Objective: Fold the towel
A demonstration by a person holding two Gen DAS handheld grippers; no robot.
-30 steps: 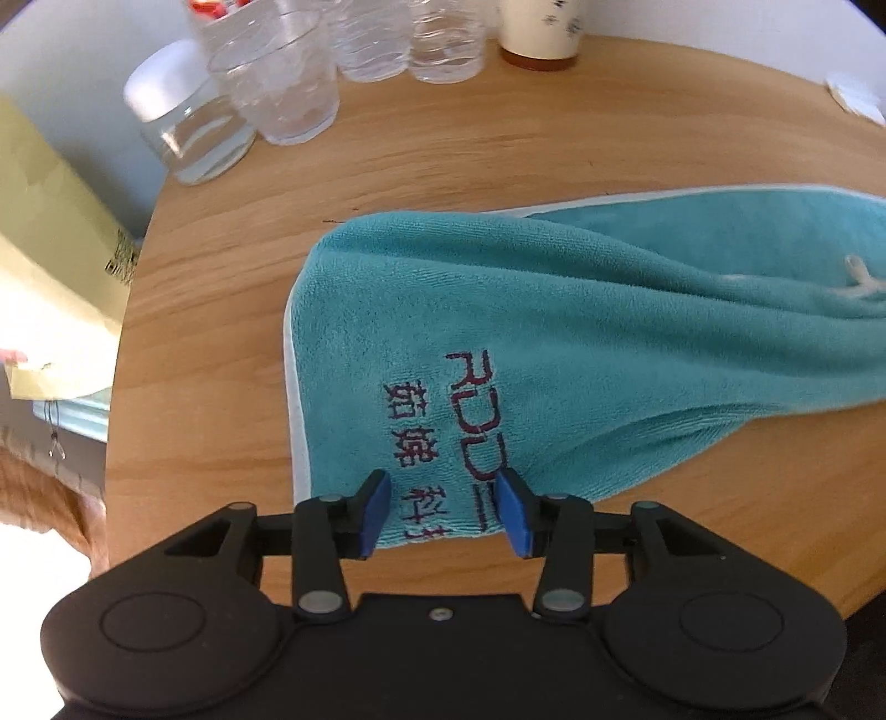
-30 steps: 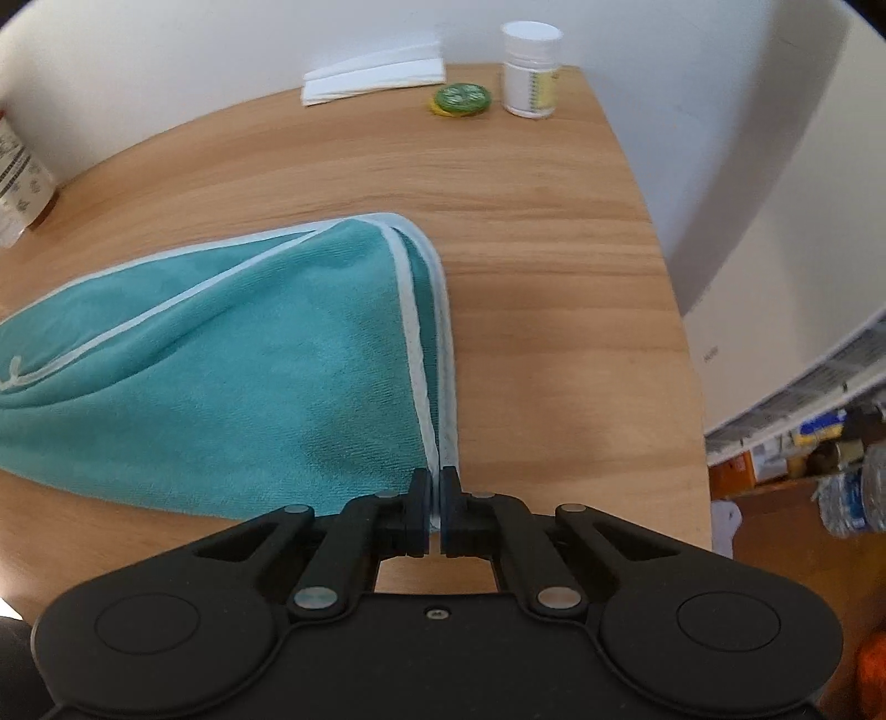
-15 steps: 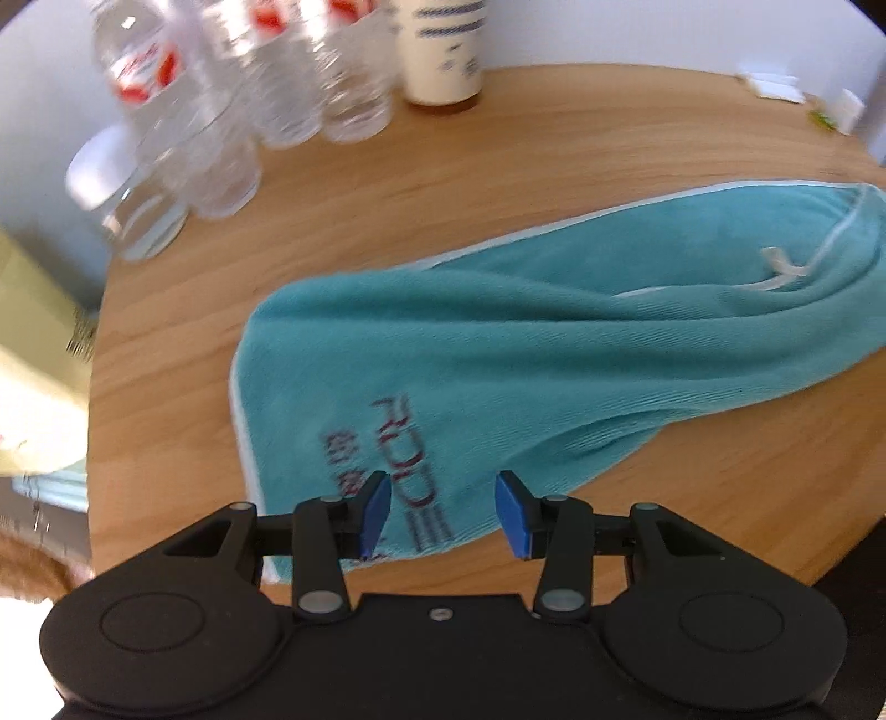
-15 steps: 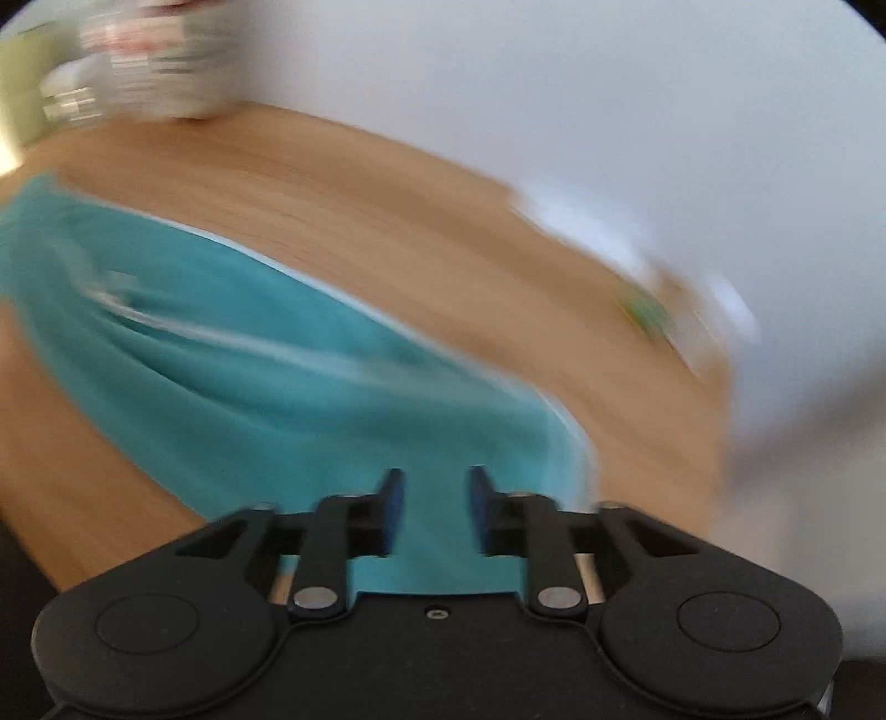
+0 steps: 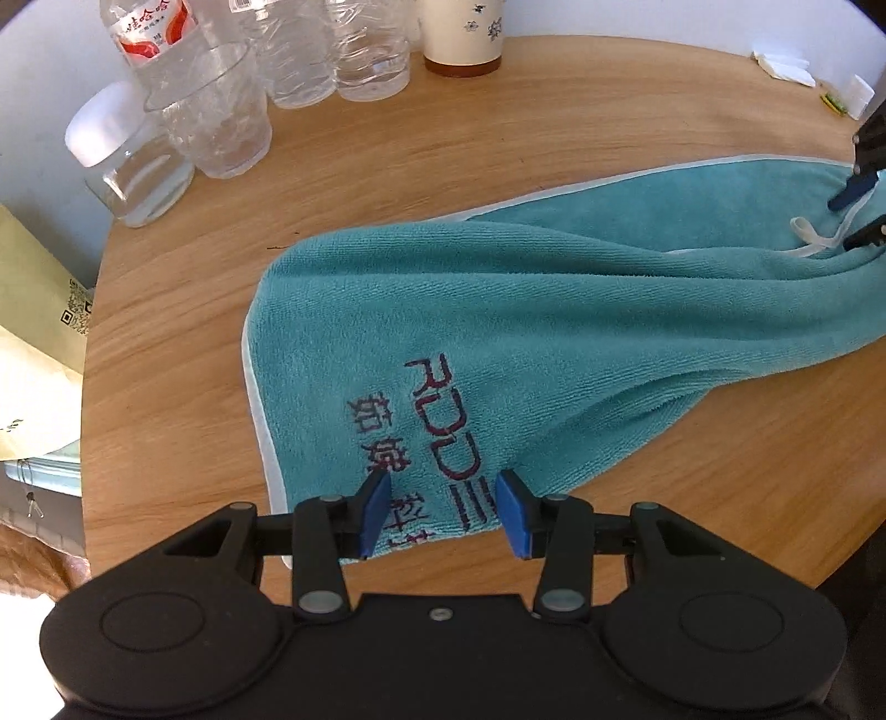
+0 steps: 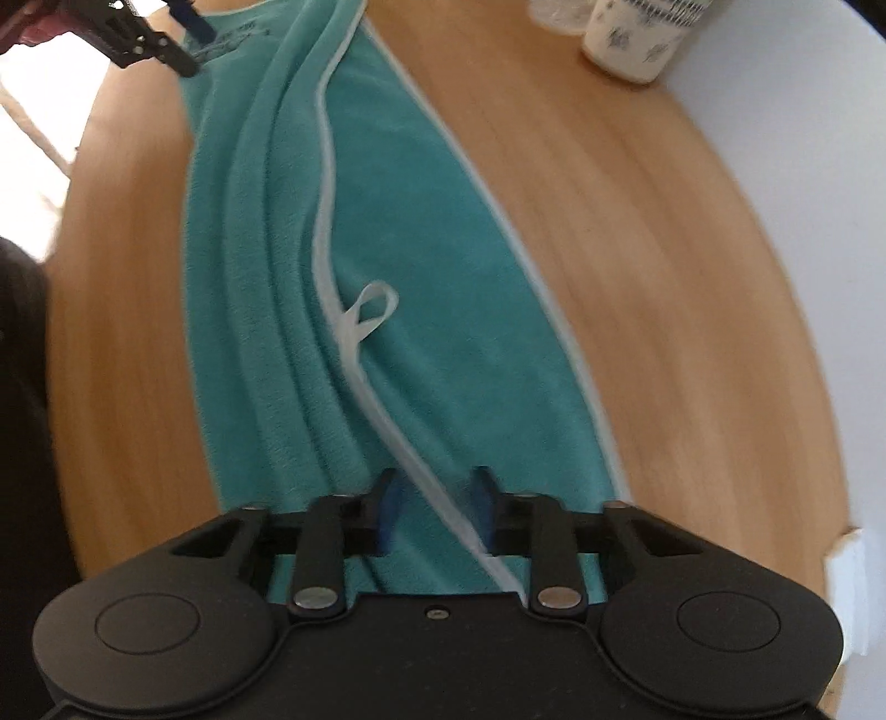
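A teal towel (image 5: pixel 554 310) with white trim and dark red lettering lies bunched lengthwise on the round wooden table (image 5: pixel 498 138). My left gripper (image 5: pixel 443 512) hovers open over the lettered end, nothing between its blue pads. At the far right of this view my right gripper (image 5: pixel 855 219) stands open beside the towel's white hanging loop (image 5: pixel 808 235). In the right wrist view the towel (image 6: pixel 443 277) runs away from me in long folds, the loop (image 6: pixel 371 310) in its middle. My right gripper (image 6: pixel 437 509) is open over the white trim. The left gripper (image 6: pixel 191 44) shows at the top left.
Several clear plastic bottles (image 5: pixel 210 99), a lidded glass jar (image 5: pixel 133 166) and a paper cup (image 5: pixel 462 33) stand along the table's far-left edge. A yellow paper bag (image 5: pixel 33 332) sits off the left rim. White napkins (image 5: pixel 783 63) lie at the far right.
My right gripper let go of the towel's corner, opened, and swung round to look along the towel's length. The left gripper stayed open and shifted slightly over the lettered end.
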